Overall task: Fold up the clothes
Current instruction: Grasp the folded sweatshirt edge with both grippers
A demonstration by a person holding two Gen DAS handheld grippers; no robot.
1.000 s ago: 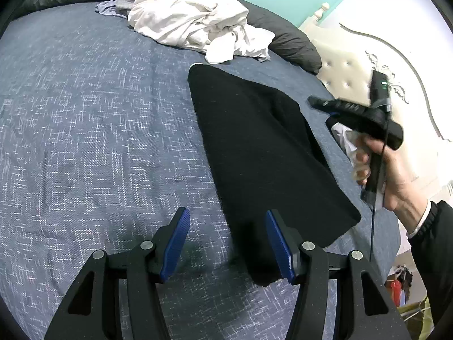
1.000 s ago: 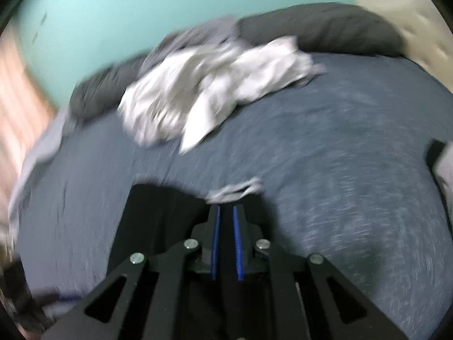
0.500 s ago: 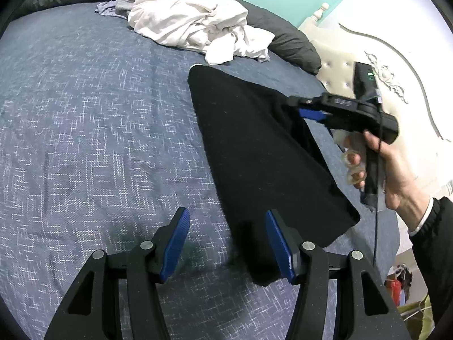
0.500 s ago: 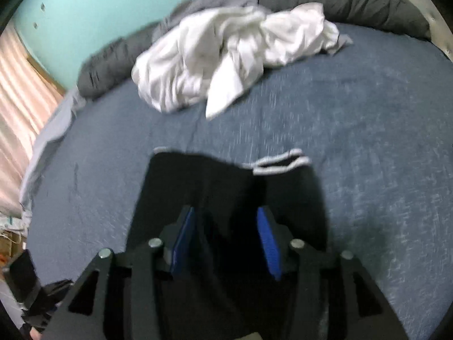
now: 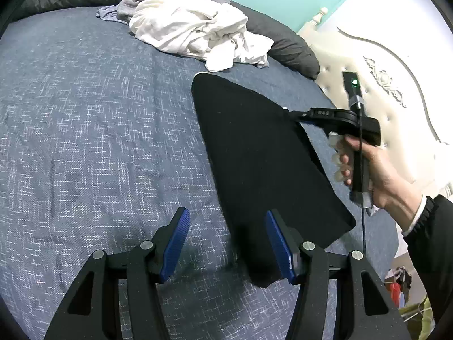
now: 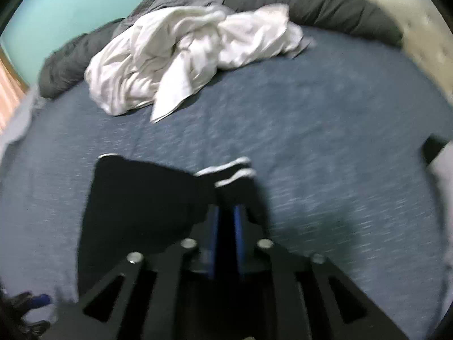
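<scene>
Since a second ago my right gripper [image 6: 226,221] has swung in from the bed's side onto the flat black fabric garment [image 5: 254,153], and its jaws are closing with a fold of that black cloth between the blue pads; I judge it a pinch on the far right corner, beside the white-edged hem [image 6: 229,170]; the garment lies spread on the blue-grey woven bedspread [image 5: 85,113], long axis running from my left gripper [image 5: 226,243] away toward the headboard side; its near end sits just under the left gripper's right pad, yet those jaws stand apart and hold nothing; so the right hand [image 5: 376,167] is the one engaged, at the far end, and the left is nearer the near end; the fold, as I judge it, turns on carrying that far corner back along the long axis toward me; further off a crumpled white heap of clothes [image 5: 198,28] waits against the dark grey bolster [image 5: 288,48].
</scene>
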